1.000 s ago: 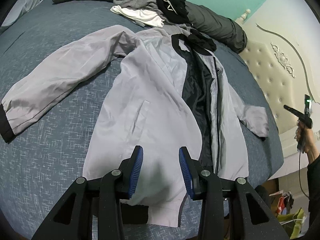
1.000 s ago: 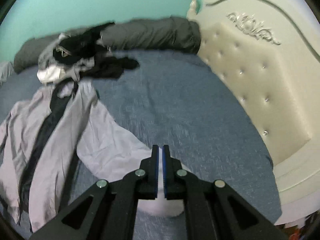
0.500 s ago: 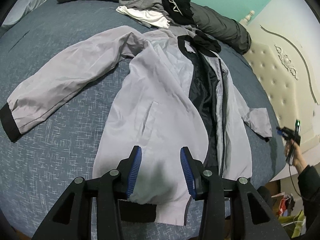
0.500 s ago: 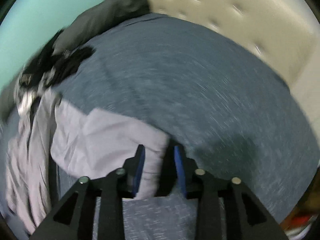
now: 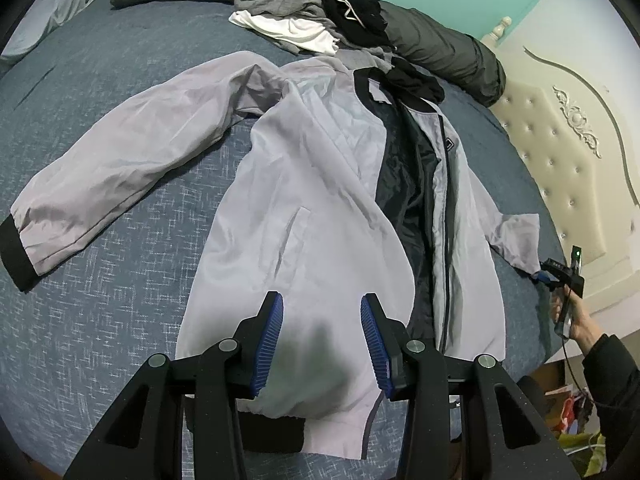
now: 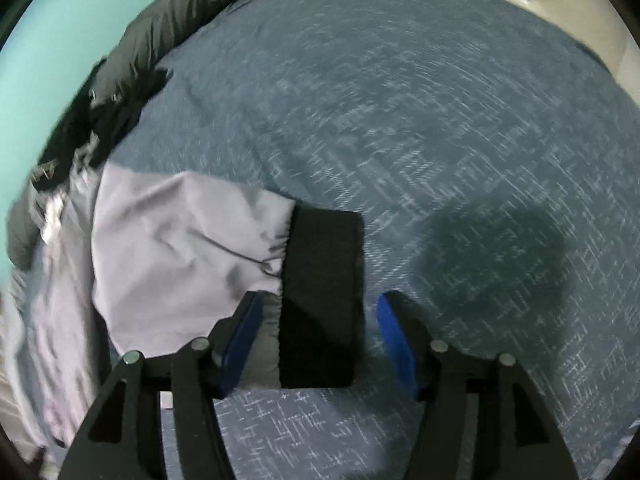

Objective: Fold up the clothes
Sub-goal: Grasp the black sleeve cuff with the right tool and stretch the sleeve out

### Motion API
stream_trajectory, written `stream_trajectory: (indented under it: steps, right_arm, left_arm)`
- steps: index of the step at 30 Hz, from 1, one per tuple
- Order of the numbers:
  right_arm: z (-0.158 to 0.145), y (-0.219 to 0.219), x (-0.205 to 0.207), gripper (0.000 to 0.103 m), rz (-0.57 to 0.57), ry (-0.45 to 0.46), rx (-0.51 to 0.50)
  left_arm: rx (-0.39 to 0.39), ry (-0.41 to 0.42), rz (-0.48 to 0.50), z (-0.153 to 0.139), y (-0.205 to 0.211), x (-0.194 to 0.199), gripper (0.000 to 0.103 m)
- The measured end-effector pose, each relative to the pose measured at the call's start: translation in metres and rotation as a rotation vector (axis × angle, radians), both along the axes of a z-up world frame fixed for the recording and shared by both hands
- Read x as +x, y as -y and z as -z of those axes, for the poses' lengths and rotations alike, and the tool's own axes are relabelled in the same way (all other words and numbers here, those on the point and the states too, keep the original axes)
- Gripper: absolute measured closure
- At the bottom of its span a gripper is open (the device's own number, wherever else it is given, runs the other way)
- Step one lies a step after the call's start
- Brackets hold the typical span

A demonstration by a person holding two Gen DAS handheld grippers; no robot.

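A light grey jacket with a dark lining lies open and face up on the blue bedcover. Its left sleeve stretches out to a black cuff. My left gripper hovers open over the jacket's lower hem with nothing between its pads. My right gripper is low over the bed and its jaws are opening. The right sleeve and its black cuff lie flat between them, and the pads do not press on the cloth. In the left wrist view the right gripper sits at the sleeve's end.
A pile of grey, white and black clothes lies beyond the collar, against a dark rolled duvet. A cream tufted headboard borders the bed on the right. A person's hand holds the right gripper at the bed's edge.
The right gripper has dropped toward the bed and rolled, and its jaws went from shut to wide apart with the cuff lying between them. The left gripper has stayed put.
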State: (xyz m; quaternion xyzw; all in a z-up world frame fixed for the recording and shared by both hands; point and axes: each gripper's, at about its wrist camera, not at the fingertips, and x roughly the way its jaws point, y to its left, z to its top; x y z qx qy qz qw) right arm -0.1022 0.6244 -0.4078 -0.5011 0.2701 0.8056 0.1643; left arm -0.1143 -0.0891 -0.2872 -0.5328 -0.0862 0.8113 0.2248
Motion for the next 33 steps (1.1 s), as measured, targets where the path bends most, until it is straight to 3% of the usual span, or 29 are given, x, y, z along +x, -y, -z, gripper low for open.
stream_trajectory:
  steps: [2,5,7,8,15,21,31,33]
  right_arm:
    - [0.001,0.013,-0.008,0.044,-0.034,-0.009,0.002]
    - [0.002,0.029,-0.016,0.055,-0.09,-0.019,0.005]
    - [0.001,0.038,-0.019,0.073,-0.126,-0.032,0.019]
    - [0.0,0.04,-0.019,0.09,-0.132,-0.046,0.017]
    - [-0.029,0.034,-0.01,0.096,-0.134,-0.122,0.081]
    - [-0.073,-0.02,0.014,0.096,-0.077,-0.151,0.209]
    - [-0.113,-0.092,0.022,0.096,0.072,-0.106,0.357]
    - [-0.111,-0.098,0.018,0.092,0.081,-0.069,0.364]
  left_arm:
    - [-0.002,0.001,-0.004,0.0,-0.001,-0.001,0.059]
    - [-0.001,-0.002,-0.003,-0.002,-0.001,-0.002,0.059]
    - [0.002,-0.005,-0.001,-0.004,-0.002,-0.002,0.059]
    - [0.001,-0.006,0.0,-0.004,-0.002,-0.002,0.059]
    - [0.005,-0.018,-0.01,-0.01,0.0,-0.002,0.059]
    - [0.004,-0.028,-0.012,-0.015,0.002,-0.003,0.059]
    - [-0.013,-0.025,-0.038,-0.018,0.015,-0.007,0.059]
    - [-0.016,-0.018,-0.042,-0.015,0.019,-0.009,0.059]
